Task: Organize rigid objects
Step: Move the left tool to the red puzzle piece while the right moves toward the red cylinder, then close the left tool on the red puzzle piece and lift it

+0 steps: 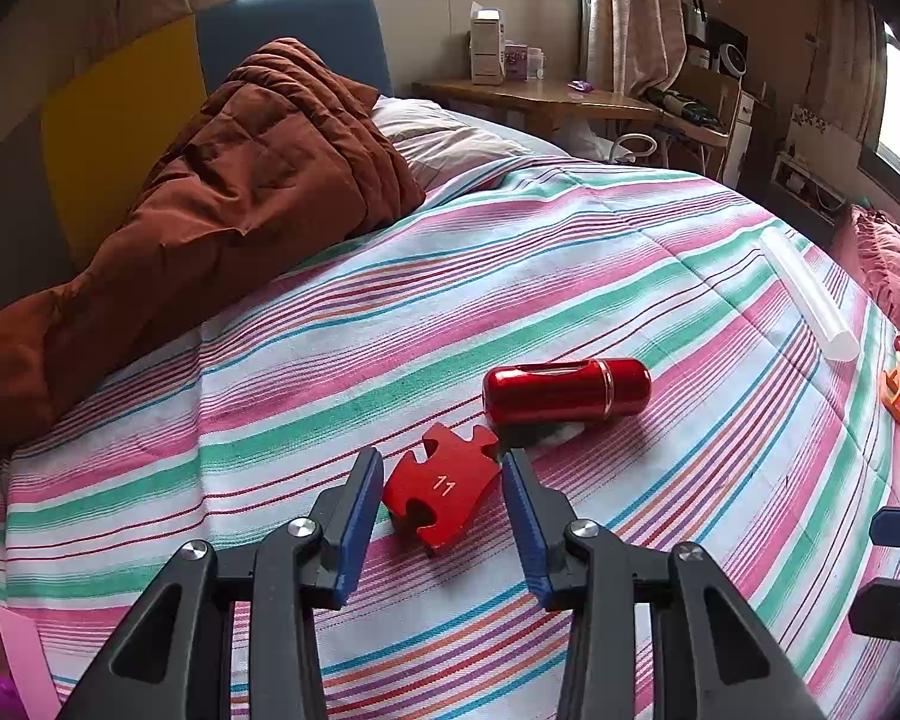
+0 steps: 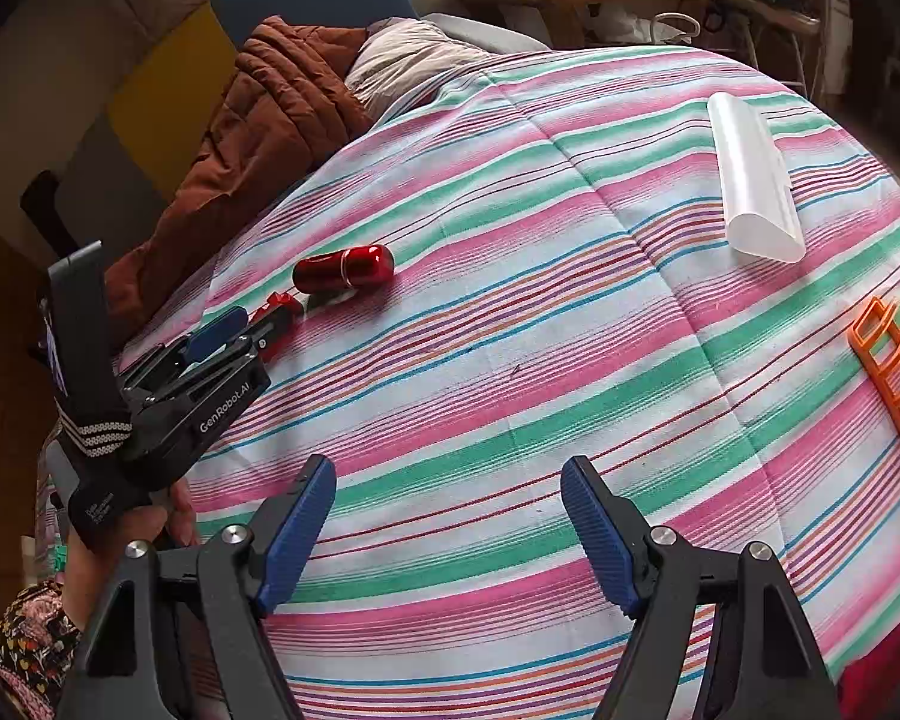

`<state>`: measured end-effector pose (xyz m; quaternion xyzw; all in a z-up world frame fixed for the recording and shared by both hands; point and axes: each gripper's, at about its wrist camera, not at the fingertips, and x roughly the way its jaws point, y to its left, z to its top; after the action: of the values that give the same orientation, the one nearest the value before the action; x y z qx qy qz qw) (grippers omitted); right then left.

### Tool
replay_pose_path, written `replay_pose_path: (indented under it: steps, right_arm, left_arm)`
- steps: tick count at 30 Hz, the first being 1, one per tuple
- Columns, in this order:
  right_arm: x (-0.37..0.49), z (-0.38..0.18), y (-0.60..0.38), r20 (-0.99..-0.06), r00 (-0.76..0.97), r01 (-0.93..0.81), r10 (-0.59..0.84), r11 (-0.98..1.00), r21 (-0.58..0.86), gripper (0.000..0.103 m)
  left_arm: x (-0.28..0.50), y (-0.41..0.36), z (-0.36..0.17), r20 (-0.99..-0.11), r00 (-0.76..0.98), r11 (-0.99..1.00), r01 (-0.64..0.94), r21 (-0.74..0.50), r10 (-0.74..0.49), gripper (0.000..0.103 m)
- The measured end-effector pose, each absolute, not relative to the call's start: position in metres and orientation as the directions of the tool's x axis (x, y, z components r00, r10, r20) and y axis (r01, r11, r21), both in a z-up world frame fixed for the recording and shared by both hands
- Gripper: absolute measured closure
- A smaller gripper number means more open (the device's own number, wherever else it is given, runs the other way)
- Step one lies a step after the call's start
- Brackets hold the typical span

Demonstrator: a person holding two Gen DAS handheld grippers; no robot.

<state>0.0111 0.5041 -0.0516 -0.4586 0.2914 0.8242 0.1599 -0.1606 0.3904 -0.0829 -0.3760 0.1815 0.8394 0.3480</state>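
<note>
The left gripper [image 1: 443, 492] stands wide around the red puzzle piece [image 1: 441, 489], numbered 11, which lies on the striped bedspread [image 1: 390, 330] just near of the red capsule-shaped case [image 1: 564, 390]. The soft bedding may let the piece tilt or slide away as the jaws close. The right gripper [image 2: 448, 525] hovers wide and empty.

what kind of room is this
Most likely a bedroom: a bed with a striped cover, a brown quilt beside a pillow, and a wooden desk under the window.
</note>
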Motion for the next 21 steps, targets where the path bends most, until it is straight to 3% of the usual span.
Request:
replay_pose_path:
  steps: [8,12,15,16,18,21]
  right_arm:
    - [0.011,-0.055,0.508,-0.852,-0.524,-0.543,-0.009,-0.767,0.342,0.025]
    - [0.011,-0.053,0.508,-0.851,-0.525,-0.539,-0.010,-0.770,0.342,0.025]
    - [0.011,-0.054,0.509,-0.852,-0.523,-0.542,-0.006,-0.769,0.338,0.025]
    - [0.011,-0.054,0.510,-0.854,-0.520,-0.545,-0.004,-0.769,0.335,0.025]
    - [0.012,-0.055,0.514,-0.856,-0.516,-0.557,0.004,-0.761,0.332,0.025]
    - [0.013,-0.057,0.519,-0.859,-0.512,-0.571,0.013,-0.752,0.329,0.025]
  left_arm:
    - [-0.148,0.386,-0.080,-0.763,-0.444,-0.682,-0.731,0.006,0.470,0.062]
    - [-0.149,0.394,-0.082,-0.773,-0.451,-0.683,-0.729,0.032,0.446,0.054]
    - [-0.144,0.400,-0.091,-0.792,-0.432,-0.662,-0.748,0.049,0.431,0.054]
    - [-0.141,0.400,-0.094,-0.797,-0.415,-0.652,-0.757,0.036,0.438,0.055]
    - [-0.137,0.397,-0.093,-0.790,-0.412,-0.653,-0.757,0.021,0.453,0.071]
    - [-0.131,0.390,-0.093,-0.788,-0.416,-0.663,-0.748,0.013,0.454,0.071]
